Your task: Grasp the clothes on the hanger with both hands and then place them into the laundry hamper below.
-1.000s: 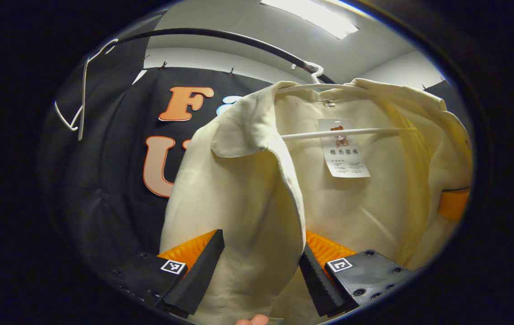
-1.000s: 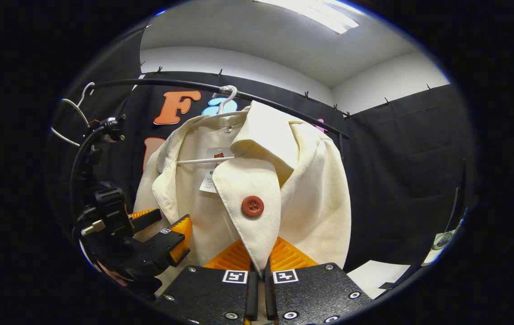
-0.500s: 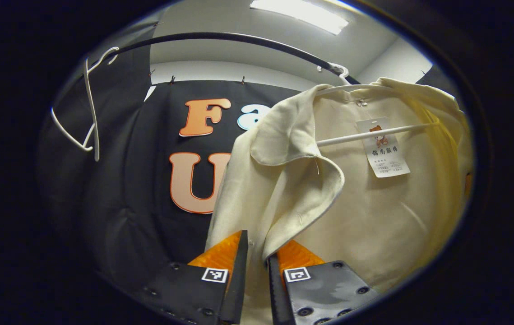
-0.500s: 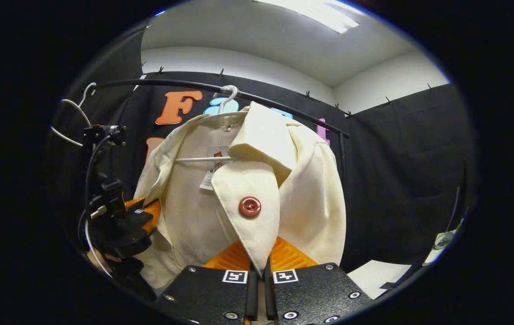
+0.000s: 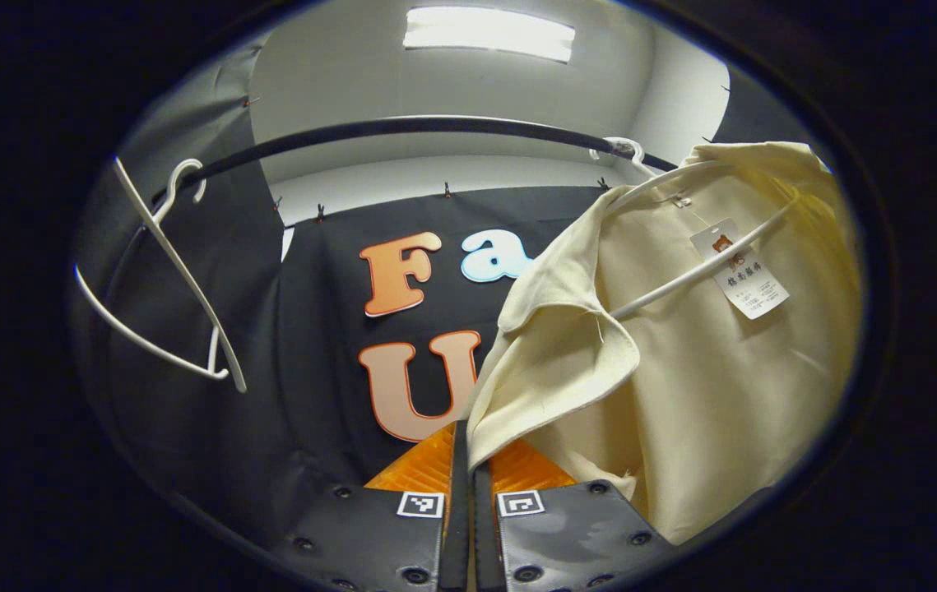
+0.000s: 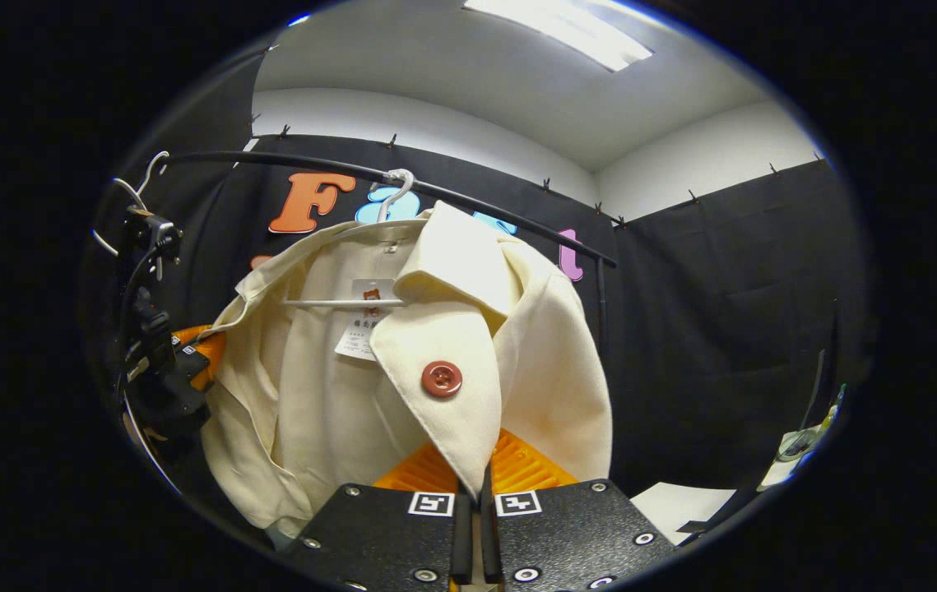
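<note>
A cream jacket [image 6: 336, 395] with a red-brown button [image 6: 441, 379] hangs open on a white hanger [image 6: 345, 302] from a black rail [image 6: 468, 201]. In the right gripper view my right gripper [image 6: 474, 493] is shut on the edge of the jacket's front panel just below the button. My left gripper [image 5: 465, 485] is shut on the edge of the other front panel of the jacket [image 5: 682, 395], below its lapel. That left gripper [image 6: 188, 362] also shows at the far left of the right gripper view, pulling its panel outward. A paper tag [image 5: 748, 279] hangs inside the collar.
An empty white hanger [image 5: 172, 288] hangs on the rail [image 5: 402, 127] to the left of the jacket. Black cloth walls stand behind and to the right. A white surface [image 6: 674, 501] lies low at the right in the right gripper view.
My left gripper went from open around the jacket's front edge to shut on it, then drew it leftward, spreading the jacket open. The right gripper stayed shut on its panel.
</note>
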A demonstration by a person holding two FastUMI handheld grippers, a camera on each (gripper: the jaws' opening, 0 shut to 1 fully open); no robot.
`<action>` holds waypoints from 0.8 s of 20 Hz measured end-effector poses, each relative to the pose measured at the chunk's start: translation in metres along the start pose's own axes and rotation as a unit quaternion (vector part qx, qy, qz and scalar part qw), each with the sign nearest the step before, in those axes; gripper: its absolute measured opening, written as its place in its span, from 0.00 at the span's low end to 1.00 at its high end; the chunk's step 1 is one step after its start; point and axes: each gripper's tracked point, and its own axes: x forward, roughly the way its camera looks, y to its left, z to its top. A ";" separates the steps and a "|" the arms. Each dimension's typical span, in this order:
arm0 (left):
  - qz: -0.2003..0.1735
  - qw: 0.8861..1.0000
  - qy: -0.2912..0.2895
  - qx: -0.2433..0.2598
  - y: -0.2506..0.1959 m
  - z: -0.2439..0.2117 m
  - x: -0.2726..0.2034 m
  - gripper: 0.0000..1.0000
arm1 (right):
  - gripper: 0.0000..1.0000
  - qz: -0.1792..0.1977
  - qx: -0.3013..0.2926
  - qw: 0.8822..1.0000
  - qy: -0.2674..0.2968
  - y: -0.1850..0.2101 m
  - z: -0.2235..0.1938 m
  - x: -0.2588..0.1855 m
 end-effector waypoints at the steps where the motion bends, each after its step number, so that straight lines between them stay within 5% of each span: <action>1: 0.008 1.000 -0.007 0.025 0.006 0.003 0.003 0.08 | 0.04 -0.011 -0.005 1.000 -0.004 -0.011 0.006 -0.001; 4: 0.026 0.997 -0.019 0.074 0.027 0.008 0.015 0.09 | 0.03 -0.049 -0.009 0.999 -0.016 -0.052 0.030 -0.003; 10: 0.051 0.994 -0.026 0.090 0.060 0.024 0.034 0.10 | 0.02 -0.106 0.000 0.994 -0.039 -0.117 0.079 -0.005; 16: 0.055 0.992 0.006 0.117 0.073 0.018 0.077 0.10 | 0.02 -0.129 -0.018 0.991 -0.034 -0.163 0.120 0.020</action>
